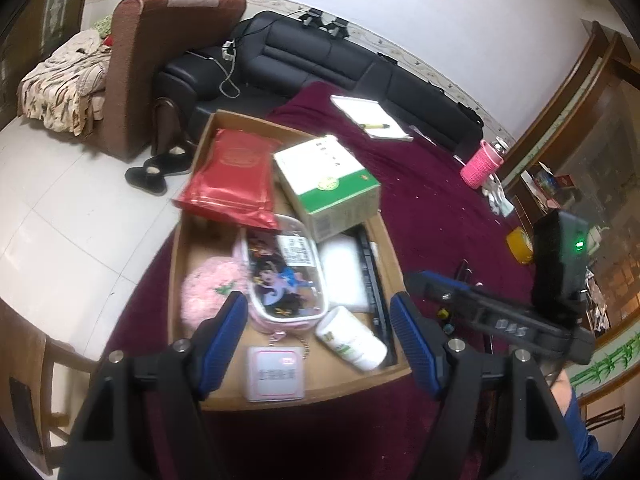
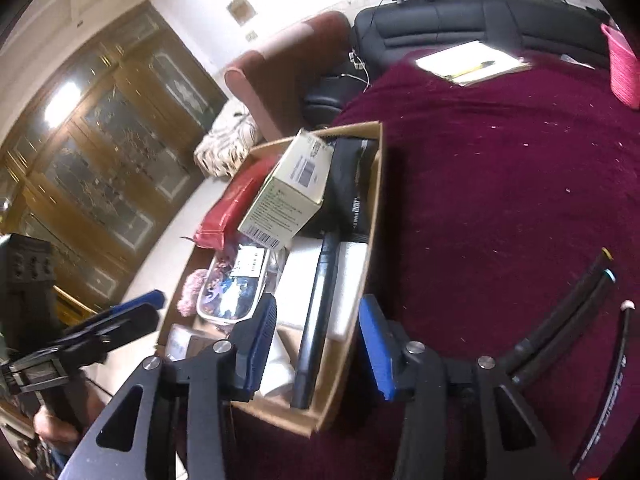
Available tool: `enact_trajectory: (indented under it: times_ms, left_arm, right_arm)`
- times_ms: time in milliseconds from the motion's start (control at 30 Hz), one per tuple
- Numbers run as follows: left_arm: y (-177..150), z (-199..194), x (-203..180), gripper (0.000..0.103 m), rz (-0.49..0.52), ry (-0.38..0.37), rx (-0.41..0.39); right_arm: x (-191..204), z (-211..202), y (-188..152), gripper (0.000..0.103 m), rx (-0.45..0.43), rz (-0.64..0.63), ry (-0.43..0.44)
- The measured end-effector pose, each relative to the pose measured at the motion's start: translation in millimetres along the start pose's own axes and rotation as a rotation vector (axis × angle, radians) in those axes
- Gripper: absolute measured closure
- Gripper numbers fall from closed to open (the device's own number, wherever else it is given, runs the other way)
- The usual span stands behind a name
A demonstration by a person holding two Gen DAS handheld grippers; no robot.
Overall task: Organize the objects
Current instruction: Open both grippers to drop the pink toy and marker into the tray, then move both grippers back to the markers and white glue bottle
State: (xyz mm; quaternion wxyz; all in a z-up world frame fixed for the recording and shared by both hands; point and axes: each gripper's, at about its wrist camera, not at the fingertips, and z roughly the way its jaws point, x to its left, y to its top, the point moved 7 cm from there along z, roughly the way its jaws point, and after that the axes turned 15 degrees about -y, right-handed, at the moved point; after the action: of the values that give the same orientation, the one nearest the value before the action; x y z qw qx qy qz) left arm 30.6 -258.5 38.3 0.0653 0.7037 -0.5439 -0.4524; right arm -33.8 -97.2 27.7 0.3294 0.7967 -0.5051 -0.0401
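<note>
An open cardboard box [image 1: 188,224] [image 2: 344,356] sits on a maroon-clothed table [image 1: 440,216] [image 2: 500,184]. It holds a red pouch [image 1: 232,176], a green-and-white carton [image 1: 328,184] [image 2: 288,192], a clear cartoon pencil case [image 1: 280,276], a pink fluffy item [image 1: 208,288], a white bottle [image 1: 352,338], a small white card box [image 1: 275,372], white foam [image 1: 344,272] and a long black item [image 2: 316,320]. My left gripper [image 1: 320,340] is open and empty above the box's near end. My right gripper [image 2: 320,344] is open and empty over the box's right wall; it also shows in the left wrist view [image 1: 420,280].
A notepad with a pen [image 1: 370,118] [image 2: 472,65], a pink cup [image 1: 478,164] and a yellow tape roll [image 1: 520,246] lie on the table. Black pens [image 2: 560,316] lie to the right. A black sofa [image 1: 320,64] and brown armchair [image 1: 132,68] stand behind.
</note>
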Motion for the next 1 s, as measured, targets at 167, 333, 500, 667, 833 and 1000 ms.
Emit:
enact_trajectory:
  times_ms: [167, 333, 500, 667, 833, 1000]
  left_arm:
    - [-6, 17, -22, 0.030, 0.040, -0.020, 0.040]
    - [-20, 44, -59, 0.029, 0.127, -0.056, 0.102]
    - [-49, 83, -97, 0.027, 0.198, -0.122, 0.201]
    - [-78, 115, -124, 0.027, 0.234, -0.170, 0.292]
    - [-95, 132, -142, 0.027, 0.241, -0.188, 0.333]
    - [-103, 130, -148, 0.027, 0.252, -0.185, 0.356]
  right_arm:
    - [-38, -32, -12, 0.055, -0.004, 0.047, 0.018]
    - [-104, -78, -34, 0.054, -0.032, 0.048, -0.058]
    - [-160, -111, -67, 0.054, -0.047, -0.077, -0.199]
    - [-169, -109, -100, 0.054, -0.005, -0.208, -0.248]
    - [-175, -93, -106, 0.054, 0.018, -0.270, -0.285]
    - [-184, -85, -124, 0.055, 0.074, -0.306, -0.264]
